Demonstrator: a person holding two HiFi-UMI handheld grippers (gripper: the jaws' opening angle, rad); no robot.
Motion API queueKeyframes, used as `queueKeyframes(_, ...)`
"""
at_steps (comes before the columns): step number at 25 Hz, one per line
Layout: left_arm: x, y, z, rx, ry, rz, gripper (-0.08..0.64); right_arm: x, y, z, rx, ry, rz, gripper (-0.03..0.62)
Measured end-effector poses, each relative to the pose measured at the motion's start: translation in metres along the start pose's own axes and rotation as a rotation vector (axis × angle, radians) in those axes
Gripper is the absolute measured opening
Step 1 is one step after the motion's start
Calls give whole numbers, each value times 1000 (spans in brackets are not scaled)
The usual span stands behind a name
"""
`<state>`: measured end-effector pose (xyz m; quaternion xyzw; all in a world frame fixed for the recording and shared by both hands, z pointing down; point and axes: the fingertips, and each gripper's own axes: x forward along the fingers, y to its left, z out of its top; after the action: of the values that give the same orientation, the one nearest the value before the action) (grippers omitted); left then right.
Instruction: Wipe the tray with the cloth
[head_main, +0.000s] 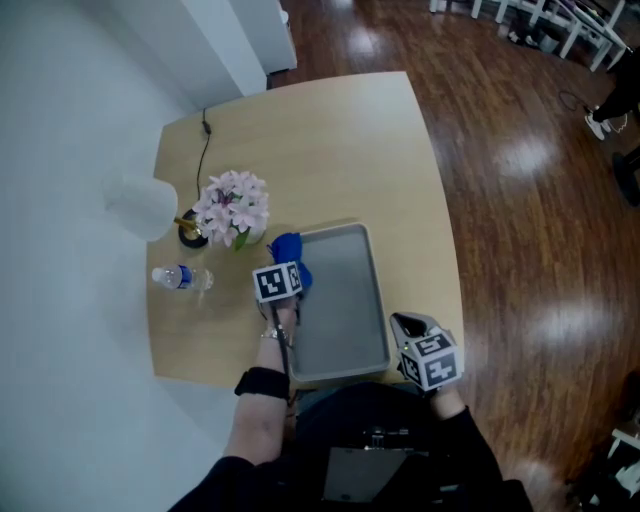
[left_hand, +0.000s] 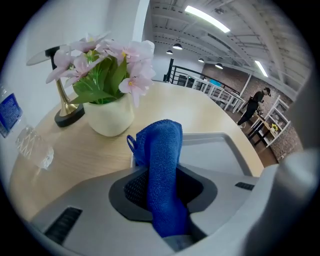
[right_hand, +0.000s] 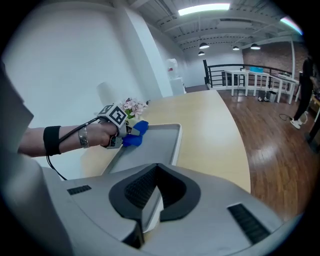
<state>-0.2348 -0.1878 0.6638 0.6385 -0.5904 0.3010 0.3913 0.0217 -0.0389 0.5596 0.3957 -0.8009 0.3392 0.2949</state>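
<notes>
Blue cloth is clamped in the left gripper: the jaws stand partly apart and both pads press on the folded fabric, which stands up out of them and bunches ahead of the tips. From the head view, the cloth sits at the far-left corner of the grey tray, on or just over the left rim; whether it touches the tray floor cannot be told. The left forearm reaches straight forward along the tray's left edge, wrist level, with a black wristband and a metal bracelet on it. The left hand is wrapped round the gripper body behind the marker cube, and a thin black cable runs back along the arm. The right gripper is low at the tray's near-right corner, jaws nearly together with the thin tray rim pinched between them. The right arm is tucked close to the body. The tray lies flat on the light wooden table, near the front edge. Left of the tray and just beyond the cloth are a pot of pink flowers, a lamp with a white shade and a water bottle lying on its side.
</notes>
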Motion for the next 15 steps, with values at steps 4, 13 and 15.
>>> queueKeyframes(4, 9, -11, 5, -16, -2, -1, 123, -3, -11, -9, 25, -4, -7, 5)
queueKeyframes(13, 32, -116, 18, 17, -21, -145, 123, -19, -30, -17, 78, -24, -35, 5)
queueKeyframes(15, 36, -140, 17, 28, -15, -175, 123, -22, -32, -20, 85, -27, -41, 5)
